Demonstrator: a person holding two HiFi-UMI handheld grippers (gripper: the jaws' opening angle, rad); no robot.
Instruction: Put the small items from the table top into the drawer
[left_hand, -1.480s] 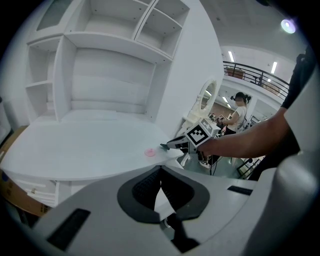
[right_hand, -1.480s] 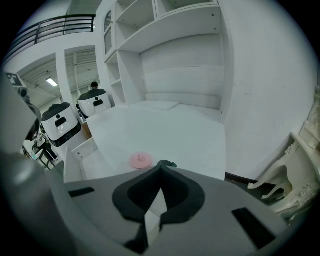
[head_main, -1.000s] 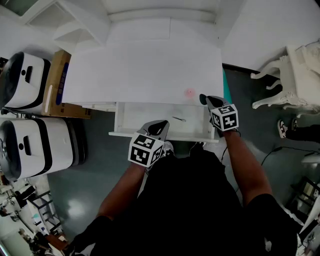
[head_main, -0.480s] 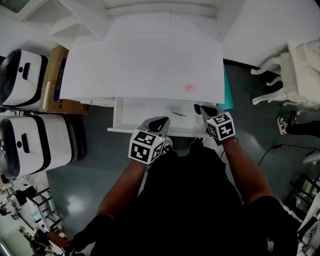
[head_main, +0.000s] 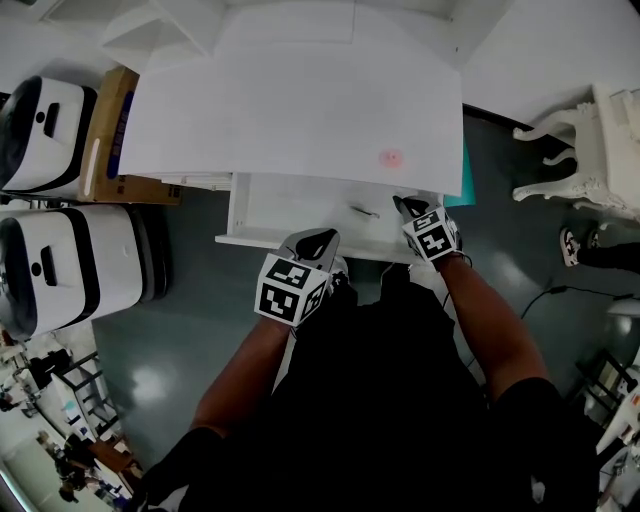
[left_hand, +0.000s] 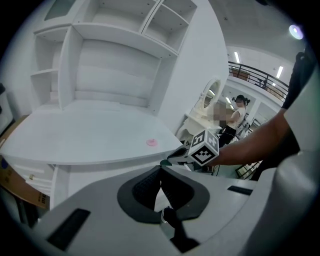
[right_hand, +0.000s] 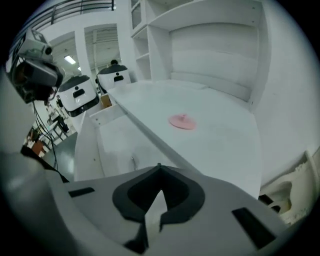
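Both tongs are pinched closed with nothing in them. My right gripper (head_main: 402, 205) hangs over the right end of the open drawer (head_main: 280, 212), and my left gripper (head_main: 320, 240) is at its front edge. The little pink disc (head_main: 390, 158) sits on the table top (head_main: 290, 110) near the front. A thin metal bit (head_main: 362, 212) lies in the drawer.

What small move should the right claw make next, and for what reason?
Probably lift the right claw toward the small pink round disc and open it. The disc lies on the white table top, not in the open white drawer, and this claw is the nearer one, shut with nothing between its jaws.
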